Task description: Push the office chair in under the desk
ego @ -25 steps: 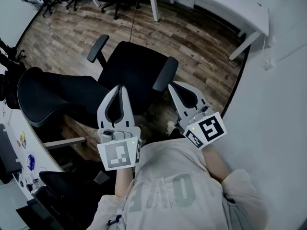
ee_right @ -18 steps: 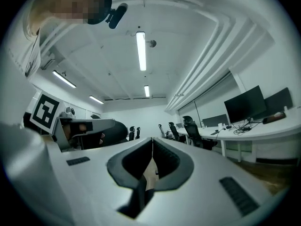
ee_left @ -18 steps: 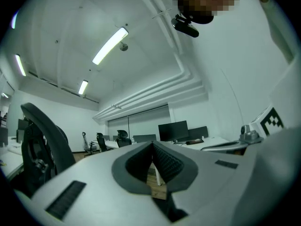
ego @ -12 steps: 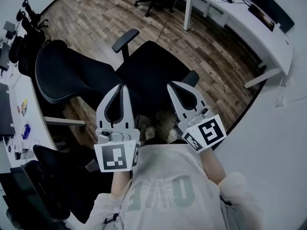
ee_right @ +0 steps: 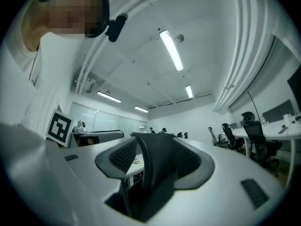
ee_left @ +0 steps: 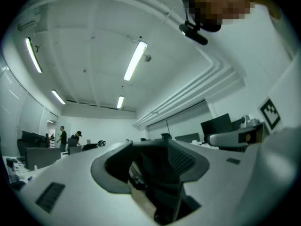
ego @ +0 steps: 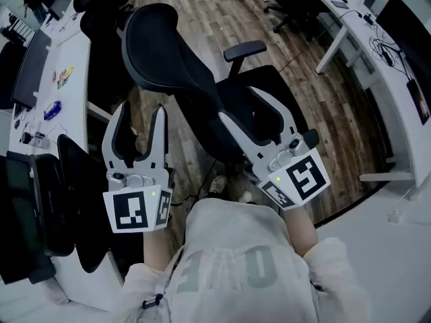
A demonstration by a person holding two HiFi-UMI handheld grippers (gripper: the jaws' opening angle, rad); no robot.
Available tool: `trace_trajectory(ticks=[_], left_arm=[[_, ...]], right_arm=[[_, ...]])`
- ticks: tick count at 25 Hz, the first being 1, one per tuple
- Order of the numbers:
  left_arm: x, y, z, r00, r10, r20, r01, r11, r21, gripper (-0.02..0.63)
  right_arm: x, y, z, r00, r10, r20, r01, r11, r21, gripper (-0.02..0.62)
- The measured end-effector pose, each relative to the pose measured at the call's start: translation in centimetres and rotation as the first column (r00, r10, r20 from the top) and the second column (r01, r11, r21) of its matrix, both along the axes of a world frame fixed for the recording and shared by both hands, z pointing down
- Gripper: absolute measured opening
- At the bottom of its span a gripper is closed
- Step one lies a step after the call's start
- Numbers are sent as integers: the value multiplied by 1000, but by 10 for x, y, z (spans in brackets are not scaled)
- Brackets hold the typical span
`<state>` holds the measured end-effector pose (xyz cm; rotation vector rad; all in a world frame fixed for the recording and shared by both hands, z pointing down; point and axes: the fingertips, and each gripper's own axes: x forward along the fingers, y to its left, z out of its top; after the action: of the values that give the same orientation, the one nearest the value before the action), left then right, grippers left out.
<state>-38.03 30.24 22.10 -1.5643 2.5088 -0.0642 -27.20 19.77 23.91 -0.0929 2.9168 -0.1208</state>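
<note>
- The office chair (ego: 158,46) stands out on the wooden floor (ego: 202,5). Its tall black back is turned toward the white desk (ego: 79,56) along the left edge of the head view. Its seat (ego: 286,86) points away from that desk, and no part of the chair is under it.
- The left gripper (ego: 140,110) hangs over the floor just beside the chair back, on the desk side. Its claw is released: the jaws have just been opening and stand wide apart, with nothing between the pads. In the left gripper view the dark chair shows only beyond the gap.
- The right gripper (ego: 242,103) is over the seat, near the foot of the back. It is also released, and its jaws have just been opening. In the right gripper view the chair back stands edge-on in the gap, and neither pad presses on it.
- A second white desk (ego: 350,25) runs along the right side of the floor.
- Another black chair (ego: 74,180) sits by the near corner of the left desk.
</note>
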Motion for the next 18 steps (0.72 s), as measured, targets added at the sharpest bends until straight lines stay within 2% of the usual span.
trace_trajectory(ticks=[3, 10, 18], left_arm=[[-43, 7, 27, 997, -62, -40, 60, 996, -62, 245], [-110, -22, 78, 984, -73, -164, 53, 990, -128, 259], [-132, -57, 102, 980, -38, -196, 1, 983, -186, 259]], right_arm=[[-37, 16, 9, 996, -55, -65, 57, 998, 34, 237], [-83, 26, 45, 979, -78, -187, 86, 996, 37, 242], [-101, 19, 61, 970, -63, -233, 74, 997, 38, 242]])
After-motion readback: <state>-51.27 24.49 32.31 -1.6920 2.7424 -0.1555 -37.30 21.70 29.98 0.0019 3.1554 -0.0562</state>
